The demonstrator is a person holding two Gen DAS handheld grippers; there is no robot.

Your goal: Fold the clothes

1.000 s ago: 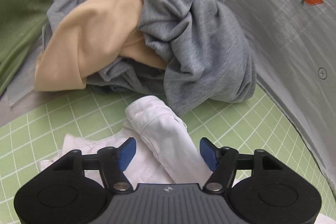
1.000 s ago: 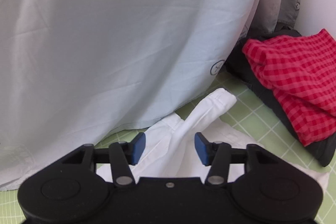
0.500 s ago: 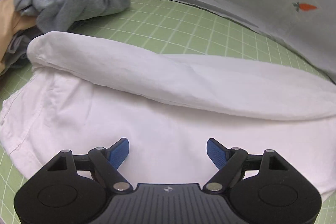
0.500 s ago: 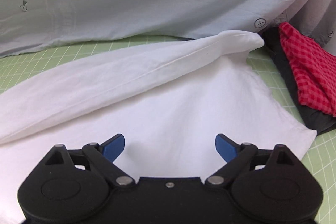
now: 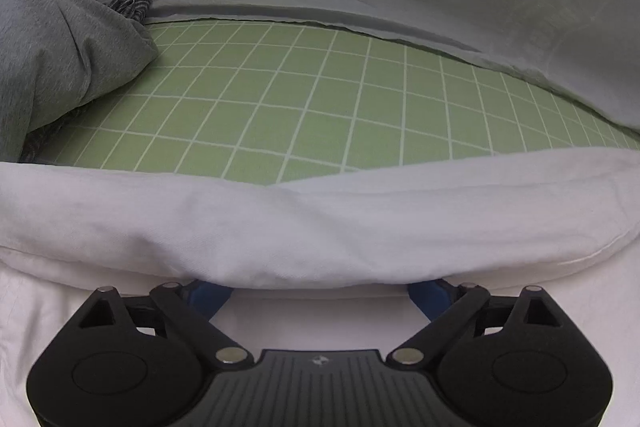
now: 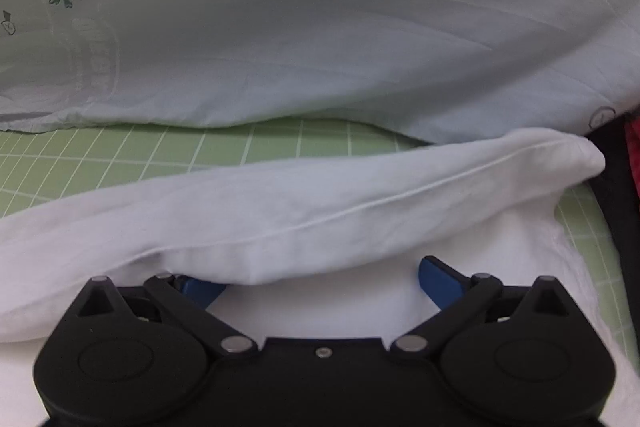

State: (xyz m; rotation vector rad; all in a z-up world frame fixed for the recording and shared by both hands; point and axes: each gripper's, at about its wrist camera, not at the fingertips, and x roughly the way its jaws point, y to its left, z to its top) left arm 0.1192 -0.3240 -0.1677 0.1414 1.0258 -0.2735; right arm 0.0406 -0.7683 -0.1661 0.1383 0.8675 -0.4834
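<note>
Both tongs are opening wide: my left gripper [image 5: 320, 293] and right gripper [image 6: 320, 281] grip nothing. I see the white garment [image 5: 320, 227] on the green mat [image 5: 320, 99], its rolled fold running left-right across each frame's middle, directly above the fingertips.

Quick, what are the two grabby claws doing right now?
Left gripper: jaws opening wide, holding nothing, white garment fold lying across them.
Right gripper: jaws opening wide, holding nothing, same fold over them.
</note>
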